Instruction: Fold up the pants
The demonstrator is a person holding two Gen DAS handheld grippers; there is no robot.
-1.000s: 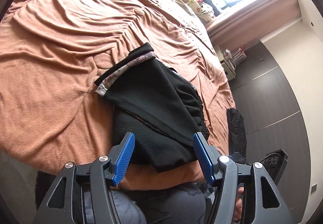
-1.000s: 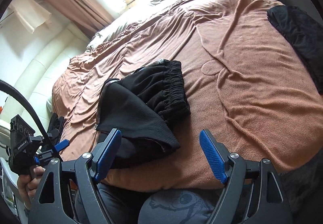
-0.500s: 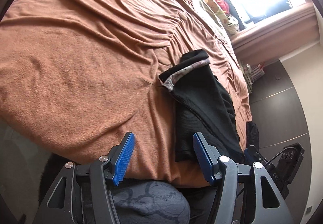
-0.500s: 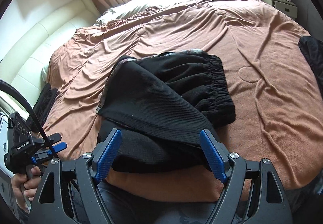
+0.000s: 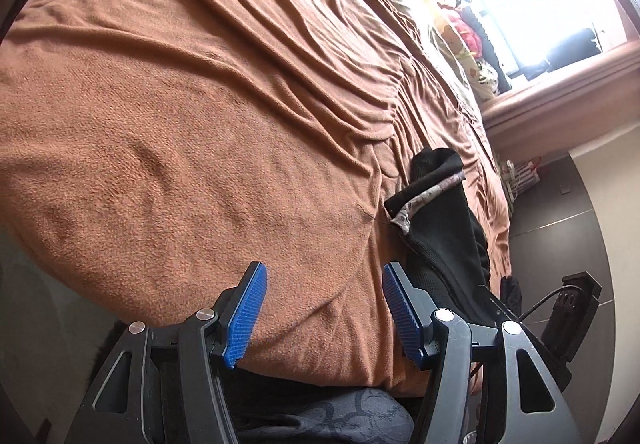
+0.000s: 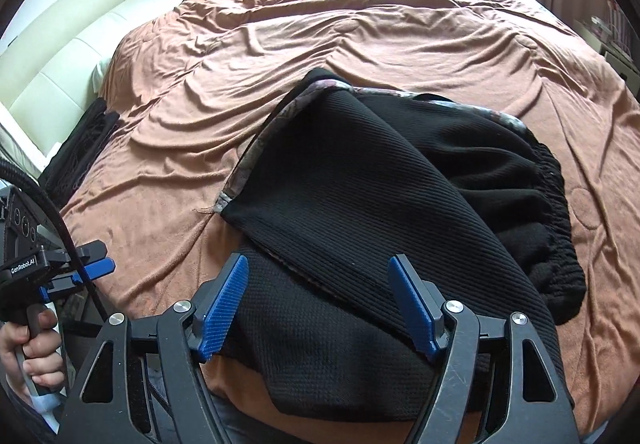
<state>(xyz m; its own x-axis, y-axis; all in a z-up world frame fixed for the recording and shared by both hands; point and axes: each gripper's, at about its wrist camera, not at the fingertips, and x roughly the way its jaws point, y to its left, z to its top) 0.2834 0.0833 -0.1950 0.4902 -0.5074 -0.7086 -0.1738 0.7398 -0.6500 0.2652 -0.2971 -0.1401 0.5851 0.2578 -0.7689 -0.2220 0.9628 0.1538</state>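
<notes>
While hovering over the near edge of the bed (image 6: pixel 400 40), right gripper (image 6: pixel 320 308) with blue fingers (image 6: pixel 224 308) apart, having just closed a little, nothing pressed between them. Black pants (image 6: pixel 380 184) half folded on the brown blanket (image 5: pixel 200 124), lying just ahead of and below those fingers, gathered waistband to the right, patterned lining showing along the left fold. Left gripper (image 5: pixel 322 312) off to the pants' left, over bare blanket, fingers (image 5: pixel 246 314) apart and empty. Gripped by a hand (image 6: pixel 34 348) at far left
</notes>
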